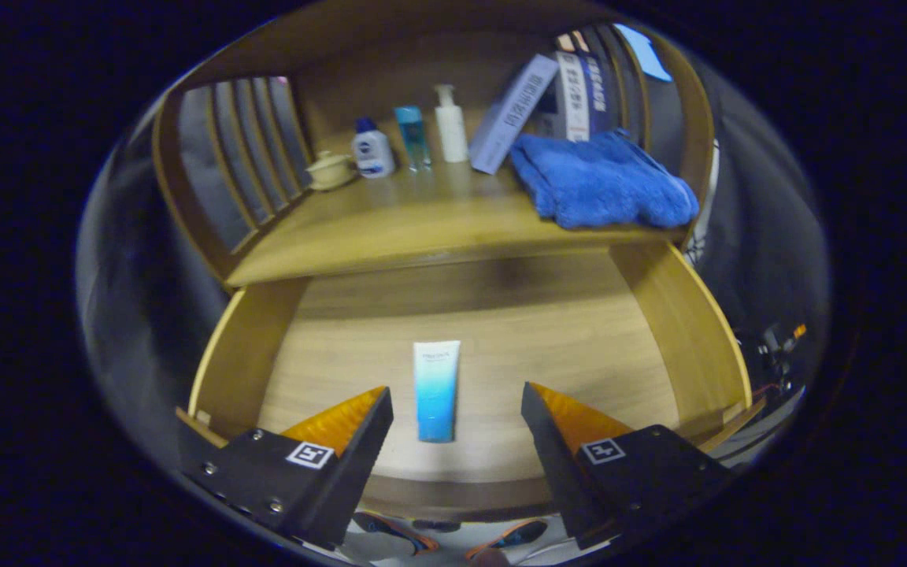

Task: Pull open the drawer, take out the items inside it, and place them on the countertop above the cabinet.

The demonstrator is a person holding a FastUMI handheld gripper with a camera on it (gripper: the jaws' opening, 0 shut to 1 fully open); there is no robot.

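Wooden countertop [422, 228] above the cabinet carries a folded blue towel [603, 181], a leaning pale lilac box [510, 114], a white pump bottle [450, 126], a slim teal bottle [412, 138], a small white bottle with a blue cap [372, 150] and a cream lidded cup [331, 168]. Below it the light wooden drawer [682, 331] is pulled open, with a white-to-blue cosmetic tube [435, 390] lying flat on its floor. The gripper [457, 409] hovers spread wide, the tube between its fingers, untouched.

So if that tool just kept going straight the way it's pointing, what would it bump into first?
Most likely the blue and white tube lying on the floor of the open drawer. The tool is open, its fingers either side of the tube's near end, not touching it. Depth is hard to judge.
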